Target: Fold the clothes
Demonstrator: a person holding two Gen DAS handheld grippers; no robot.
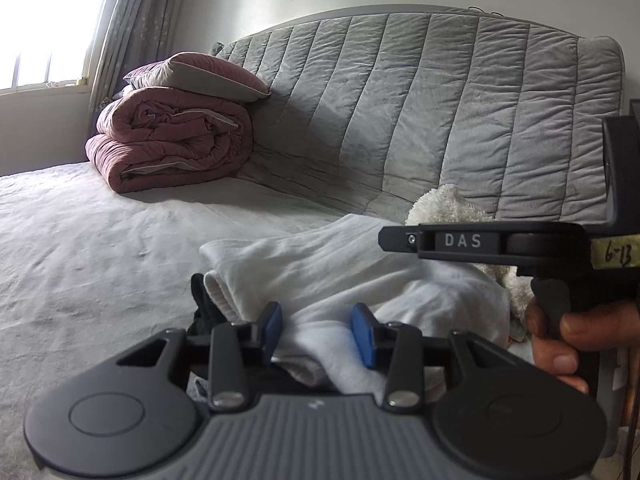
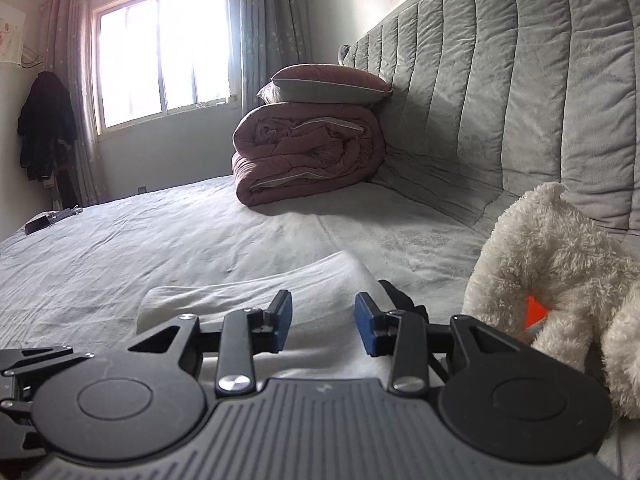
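Nearest, left gripper [image 1: 318, 334] with blue pads apart, straddling a fold of the soft white ribbed knit garment [image 1: 340, 268], not clamped. Right gripper [image 2: 323, 322] likewise parted, hovering over the same cloth [image 2: 256, 292], nothing between the pads. Garment bunched on the pale grey bedsheet [image 1: 80, 248], a dark fabric piece [image 1: 204, 304] tucked at its cuff. Probably light, limp, prone to sagging; best pinched at a cuff or hem edge. Beyond, a fluffy cream plush toy [image 2: 560, 276]. Seen only from left: the hand [image 1: 560, 344] gripping the other handle. Only from right: window [image 2: 164, 52], hanging dark coat [image 2: 46, 124]. Farthest, rolled pink quilt [image 1: 172, 140], grey quilted headboard [image 1: 440, 112].
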